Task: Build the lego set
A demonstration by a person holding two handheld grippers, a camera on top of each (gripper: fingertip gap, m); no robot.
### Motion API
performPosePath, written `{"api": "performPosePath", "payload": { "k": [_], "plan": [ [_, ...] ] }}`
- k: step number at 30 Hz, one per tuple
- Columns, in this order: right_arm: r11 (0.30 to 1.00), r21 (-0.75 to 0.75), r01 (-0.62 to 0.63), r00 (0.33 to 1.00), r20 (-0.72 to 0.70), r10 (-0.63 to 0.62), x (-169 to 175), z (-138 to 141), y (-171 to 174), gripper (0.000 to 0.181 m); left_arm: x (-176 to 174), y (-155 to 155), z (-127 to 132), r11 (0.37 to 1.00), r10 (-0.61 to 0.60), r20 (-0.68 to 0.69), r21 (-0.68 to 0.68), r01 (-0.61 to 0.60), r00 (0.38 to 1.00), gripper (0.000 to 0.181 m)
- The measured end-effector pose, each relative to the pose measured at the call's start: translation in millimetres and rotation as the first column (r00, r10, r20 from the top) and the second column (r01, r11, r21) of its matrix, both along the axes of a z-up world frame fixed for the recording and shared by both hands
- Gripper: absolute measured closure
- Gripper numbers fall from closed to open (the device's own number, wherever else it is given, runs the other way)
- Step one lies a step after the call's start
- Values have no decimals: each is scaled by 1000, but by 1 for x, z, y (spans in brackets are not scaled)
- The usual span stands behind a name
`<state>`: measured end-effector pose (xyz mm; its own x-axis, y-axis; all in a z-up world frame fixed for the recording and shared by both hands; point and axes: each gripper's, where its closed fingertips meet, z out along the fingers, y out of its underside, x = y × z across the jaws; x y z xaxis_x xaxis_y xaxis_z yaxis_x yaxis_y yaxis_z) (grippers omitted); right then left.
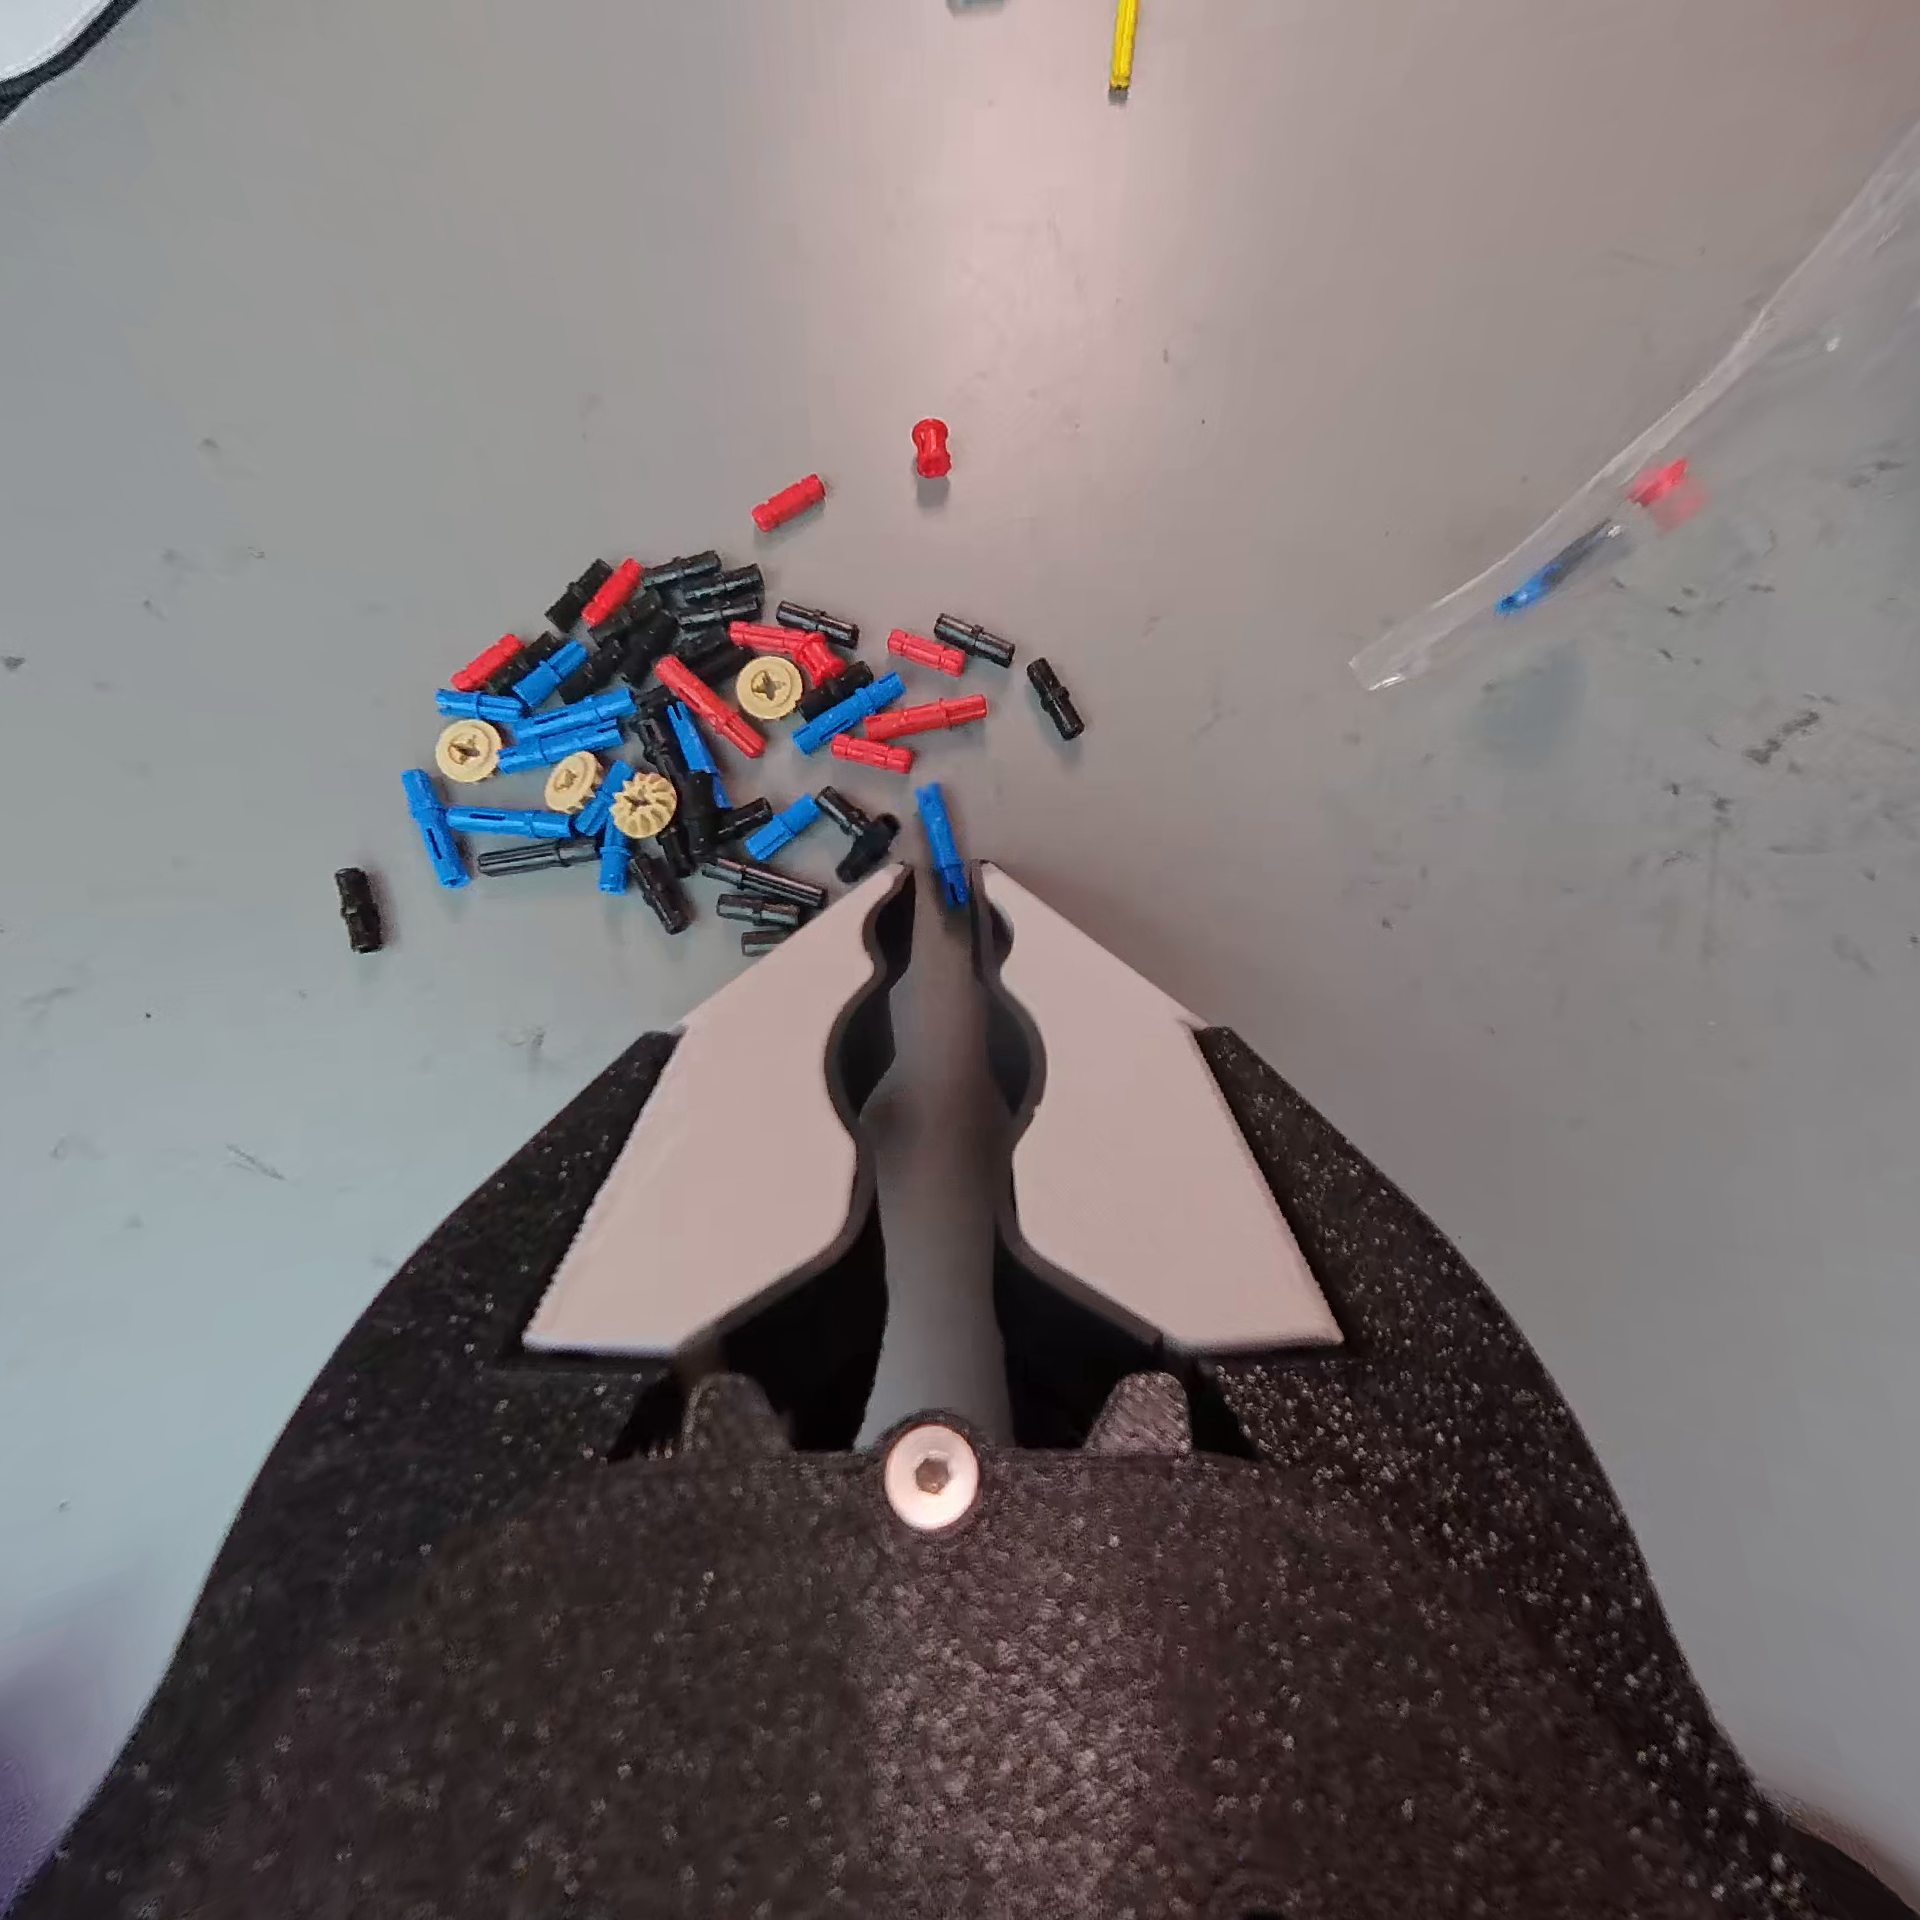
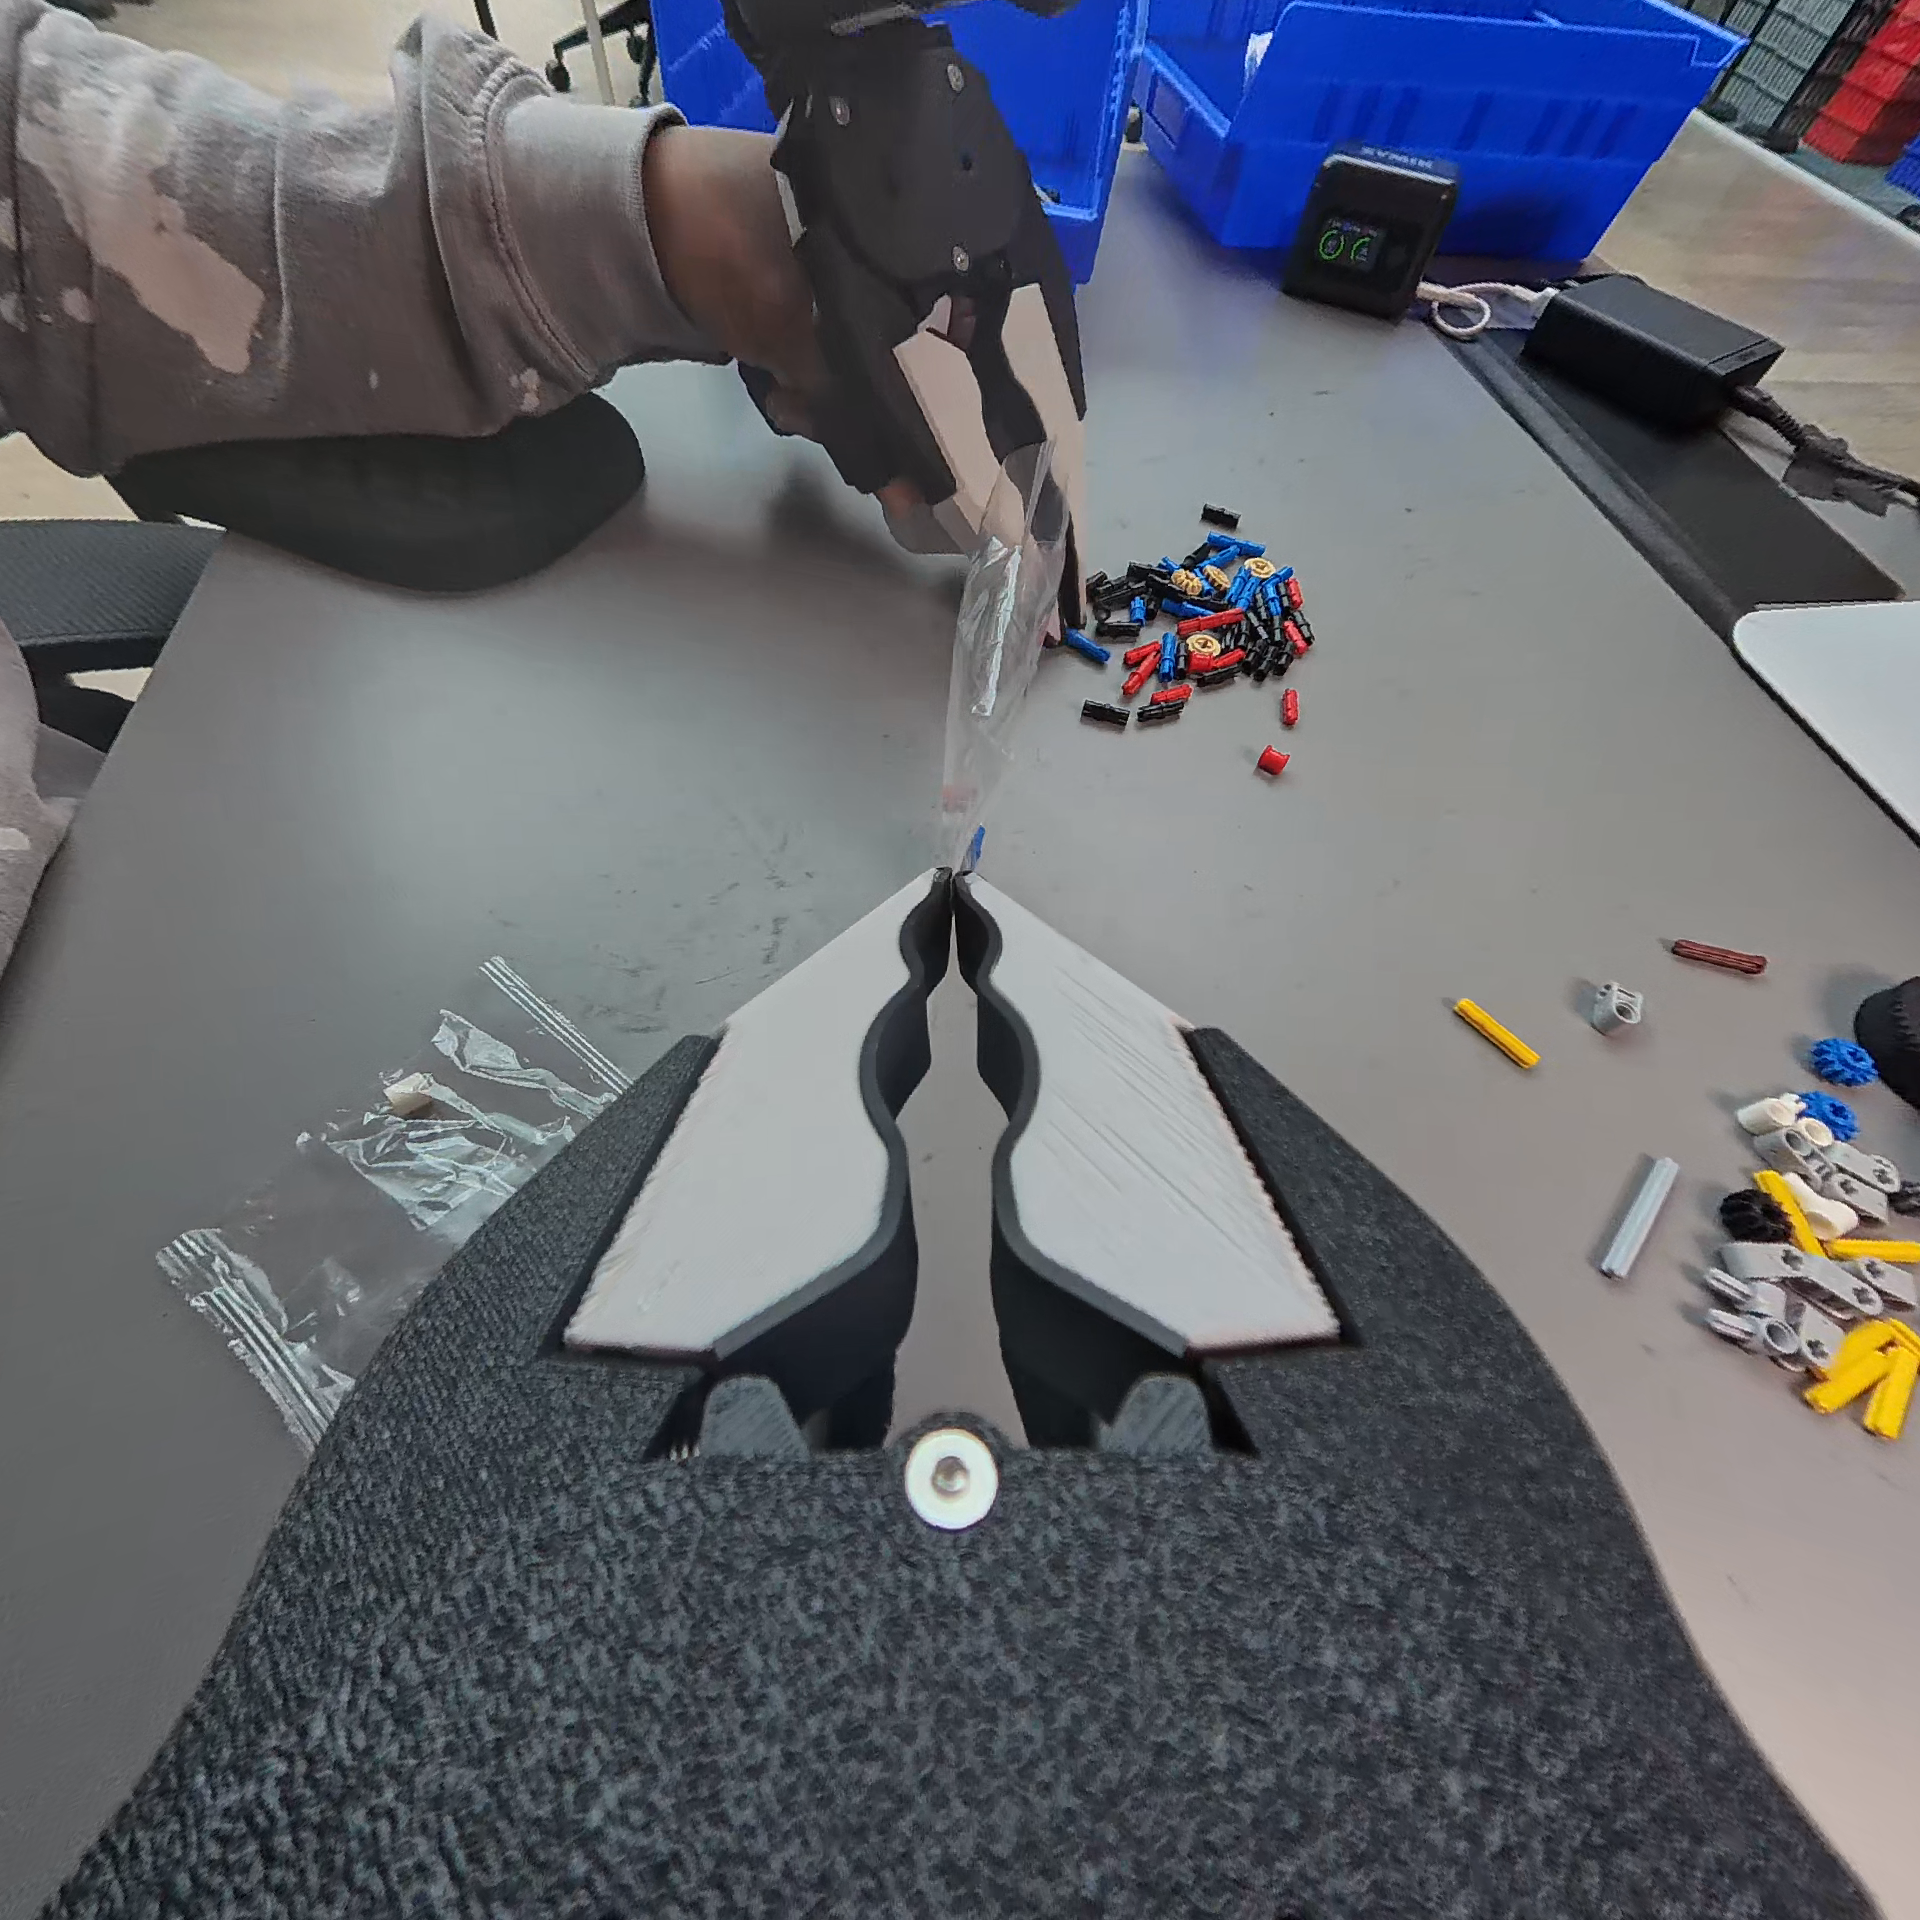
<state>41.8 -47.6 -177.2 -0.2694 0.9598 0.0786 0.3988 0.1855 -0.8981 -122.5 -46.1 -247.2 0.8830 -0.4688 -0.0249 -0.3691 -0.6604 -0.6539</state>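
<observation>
No brand or readable writing shows on the pieces; the small black device with a lit round display (image 2: pixel 1367 231) is too small to read; the left gripper (image 1: pixel 943 871) has its fingers narrowly apart around the near end of a blue plastic lego pin (image 1: pixel 940 842), at the edge of the pile of red, blue, black and tan lego pins and gears (image 1: pixel 665 727) on the grey worktop (image 1: pixel 1351 935); the right gripper (image 2: pixel 952 876) pinches a clear plastic bag (image 2: pixel 1003 644) with fingers closed; only the right wrist view shows the blue plastic bins (image 2: pixel 1455 114), the empty zip bags (image 2: pixel 416 1153) and the grey and yellow lego parts (image 2: pixel 1813 1268).
</observation>
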Motion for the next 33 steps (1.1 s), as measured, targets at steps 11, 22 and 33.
{"api": "performPosePath", "payload": {
  "k": [11, 22, 33],
  "plan": [
    [999, 24, -43, 999, 20, 43, -3, -5, -11, 181, 75, -19, 101, 863, -376, 151, 417, 286, 914, 177],
    [994, 64, -84, 996, 26, 83, -5, -5, -22, 181, 106, -40, 98, 806, -509, 54, 380, 453, 859, 169],
    [998, 36, -43, 999, 6, 43, -2, -1, -10, 181, -36, 12, 66, 948, 83, 76, 301, -103, 994, 146]
  ]
}}
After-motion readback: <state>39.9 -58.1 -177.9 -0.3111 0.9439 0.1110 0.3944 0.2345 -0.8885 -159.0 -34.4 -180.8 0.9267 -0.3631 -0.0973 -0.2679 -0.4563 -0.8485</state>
